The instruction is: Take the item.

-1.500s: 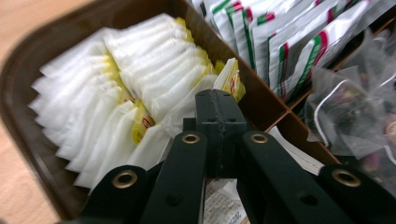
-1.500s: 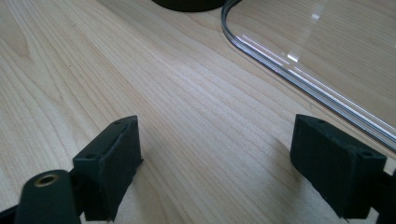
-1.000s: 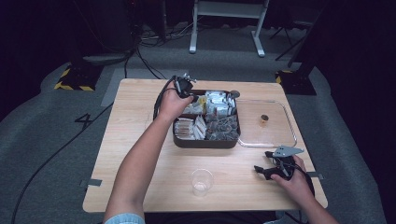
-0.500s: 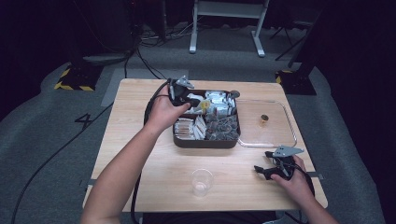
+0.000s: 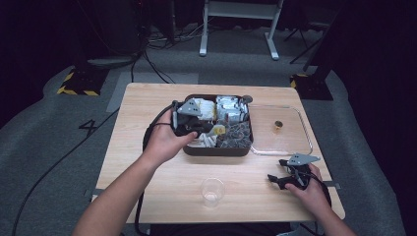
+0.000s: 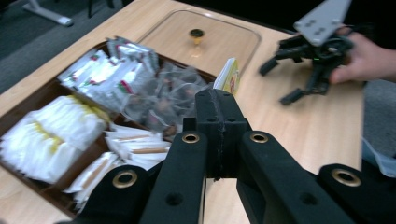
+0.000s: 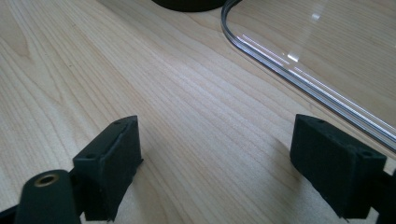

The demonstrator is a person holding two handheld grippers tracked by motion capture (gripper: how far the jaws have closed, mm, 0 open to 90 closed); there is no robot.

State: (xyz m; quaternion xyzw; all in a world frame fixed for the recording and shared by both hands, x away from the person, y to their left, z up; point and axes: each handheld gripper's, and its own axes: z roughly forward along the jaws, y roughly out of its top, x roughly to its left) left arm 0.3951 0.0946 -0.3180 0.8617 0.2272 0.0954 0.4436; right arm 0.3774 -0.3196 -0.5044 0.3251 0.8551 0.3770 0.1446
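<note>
A dark tray (image 5: 216, 150) of sorted tea bags and sachets stands at the table's middle. My left gripper (image 5: 210, 129) hovers over its left half, shut on a small yellow-and-white packet (image 5: 218, 130). In the left gripper view the packet (image 6: 229, 74) sticks up beyond the closed jaws of that gripper (image 6: 219, 100). My right gripper (image 5: 282, 179) rests on the table at the front right, open with nothing between its fingers. The right gripper view shows the right gripper (image 7: 219, 154) with bare wood between its pads.
A clear lid (image 5: 295, 142) with a small brass knob (image 5: 278, 124) lies flat just right of the tray. A clear plastic cup (image 5: 212, 191) stands near the front edge, in front of the tray. The right gripper (image 6: 279, 83) and its hand appear in the left gripper view.
My left gripper has come from the tray's back left toward the front and right, lifting the yellow packet out. The right gripper has stayed put.
</note>
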